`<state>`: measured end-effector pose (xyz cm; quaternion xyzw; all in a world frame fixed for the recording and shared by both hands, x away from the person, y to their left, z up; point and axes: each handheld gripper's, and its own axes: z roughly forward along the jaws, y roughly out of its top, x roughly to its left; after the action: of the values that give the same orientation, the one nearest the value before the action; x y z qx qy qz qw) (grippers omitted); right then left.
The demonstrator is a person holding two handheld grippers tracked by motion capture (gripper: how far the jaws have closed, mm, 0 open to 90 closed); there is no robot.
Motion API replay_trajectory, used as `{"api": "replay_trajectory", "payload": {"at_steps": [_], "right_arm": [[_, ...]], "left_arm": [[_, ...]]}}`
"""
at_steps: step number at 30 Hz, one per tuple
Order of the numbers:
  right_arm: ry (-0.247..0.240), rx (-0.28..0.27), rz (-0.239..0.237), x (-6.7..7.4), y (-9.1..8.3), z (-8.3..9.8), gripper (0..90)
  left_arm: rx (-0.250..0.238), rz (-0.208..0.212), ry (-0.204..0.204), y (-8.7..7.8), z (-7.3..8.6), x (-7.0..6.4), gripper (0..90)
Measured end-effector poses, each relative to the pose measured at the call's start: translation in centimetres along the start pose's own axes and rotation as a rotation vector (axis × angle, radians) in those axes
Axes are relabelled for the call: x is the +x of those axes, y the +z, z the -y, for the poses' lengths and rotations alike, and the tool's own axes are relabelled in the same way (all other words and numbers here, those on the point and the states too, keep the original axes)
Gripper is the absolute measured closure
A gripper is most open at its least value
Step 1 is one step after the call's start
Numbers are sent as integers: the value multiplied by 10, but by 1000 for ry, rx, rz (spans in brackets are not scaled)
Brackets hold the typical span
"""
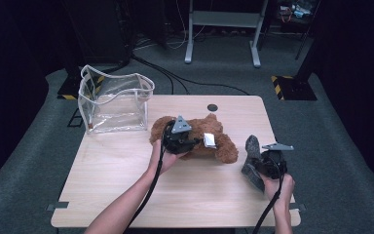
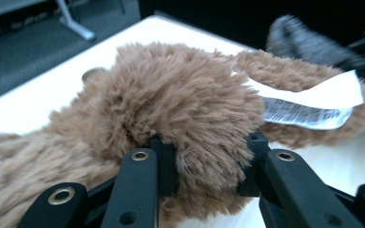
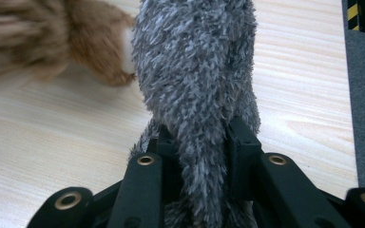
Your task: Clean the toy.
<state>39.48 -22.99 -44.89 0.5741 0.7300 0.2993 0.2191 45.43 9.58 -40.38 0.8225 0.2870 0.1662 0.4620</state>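
A brown plush bear (image 1: 209, 139) lies across the middle of the wooden table (image 1: 126, 190), a white label (image 1: 209, 140) sticking out of it. My left gripper (image 1: 187, 141) is shut on a limb of the plush bear (image 2: 180, 109); both pads press into the fur, with the label (image 2: 309, 102) just beyond. Near the table's right edge, my right gripper (image 1: 260, 168) is shut on a grey plush toy (image 1: 252, 161) that stands up from its jaws. In the right gripper view the grey plush toy (image 3: 195, 80) is squeezed between the pads, with brown fur (image 3: 52, 38) blurred at the upper left.
A clear plastic zip bag (image 1: 113, 100) with a white rim stands open at the table's far left corner. A dark round hole (image 1: 212, 107) sits near the far edge. Beyond the table are grey carpet, cables and a metal stand (image 1: 222, 29).
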Motion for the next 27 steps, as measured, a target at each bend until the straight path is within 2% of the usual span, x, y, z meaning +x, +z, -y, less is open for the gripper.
{"api": "replay_trajectory", "payload": {"at_steps": [5, 10, 12, 15, 17, 19, 20, 22, 24, 27], "right_arm": [[-4, 3, -7, 2, 3, 0, 712], [-5, 11, -10, 3, 5, 2, 709], [-1, 14, -10, 3, 5, 2, 707], [3, 12, -10, 2, 4, 3, 705], [1, 11, -7, 1, 3, 3, 705], [2, 10, -8, 1, 3, 4, 704], [9, 7, -4, 1, 3, 4, 704], [8, 9, -9, 0, 2, 4, 703], [-2, 2, -10, -1, 2, 4, 703], [4, 4, -11, 0, 2, 3, 703]], "left_arm": [[66, -37, -25, 21, 8, 19, 661], [90, -61, -53, 31, 15, 30, 607], [101, -84, -70, 34, 17, 33, 541], [119, -117, -72, 35, 20, 35, 434], [106, -147, -77, 34, 24, 34, 383], [99, -164, -87, 33, 28, 34, 344], [109, -171, -75, 32, 30, 35, 329], [100, -192, -88, 30, 33, 35, 295], [86, -227, -75, 25, 36, 35, 290], [57, -283, -83, 20, 38, 37, 270]]}}
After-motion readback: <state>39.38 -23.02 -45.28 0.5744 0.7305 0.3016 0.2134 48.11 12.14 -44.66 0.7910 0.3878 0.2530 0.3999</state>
